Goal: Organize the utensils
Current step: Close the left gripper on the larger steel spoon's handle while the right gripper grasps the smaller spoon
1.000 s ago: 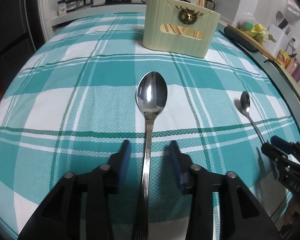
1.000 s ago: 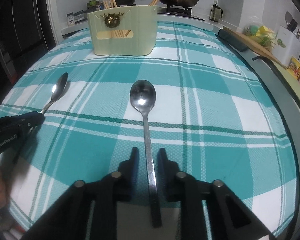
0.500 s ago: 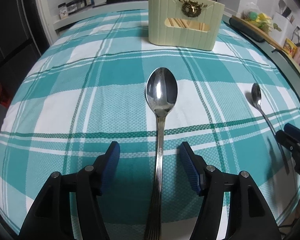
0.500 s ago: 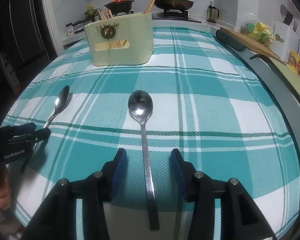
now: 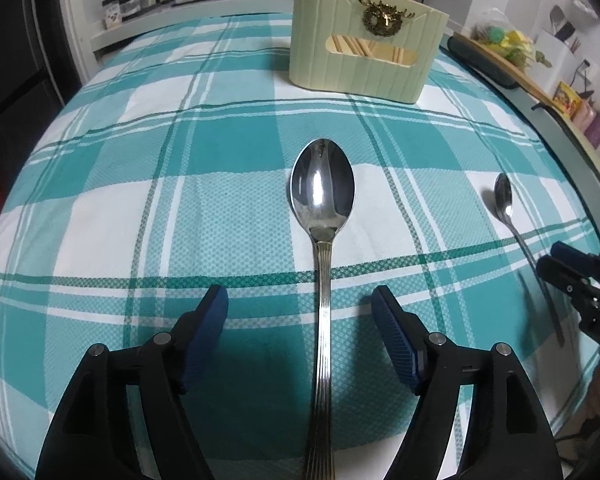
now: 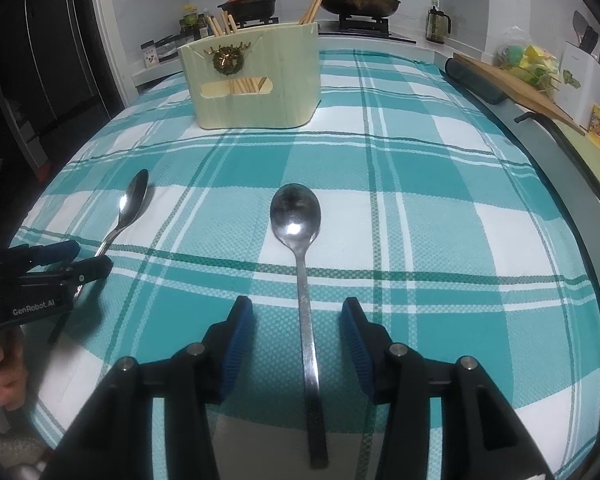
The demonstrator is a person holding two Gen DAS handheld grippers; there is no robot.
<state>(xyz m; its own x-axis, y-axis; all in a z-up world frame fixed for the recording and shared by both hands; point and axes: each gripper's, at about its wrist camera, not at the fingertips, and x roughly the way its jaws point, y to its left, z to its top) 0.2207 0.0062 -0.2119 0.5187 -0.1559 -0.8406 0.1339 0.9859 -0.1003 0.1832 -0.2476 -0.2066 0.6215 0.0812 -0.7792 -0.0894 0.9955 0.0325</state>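
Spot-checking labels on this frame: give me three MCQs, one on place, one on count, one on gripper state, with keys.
1. Where is the holder?
A. beyond the spoon bowls
B. beside the handles
C. off the cloth

2. How many spoons lie on the cloth?
A. one
B. two
C. four

3. The right gripper is:
A. clamped on a spoon
B. open astride a spoon handle
C. holding chopsticks

Key: 1 A, it stands at the far end, past both bowls. 2 B, the ribbed spoon and the plain spoon. 3 B, gaps show between pads and handle; the left gripper is likewise astride its spoon, jaws opening.
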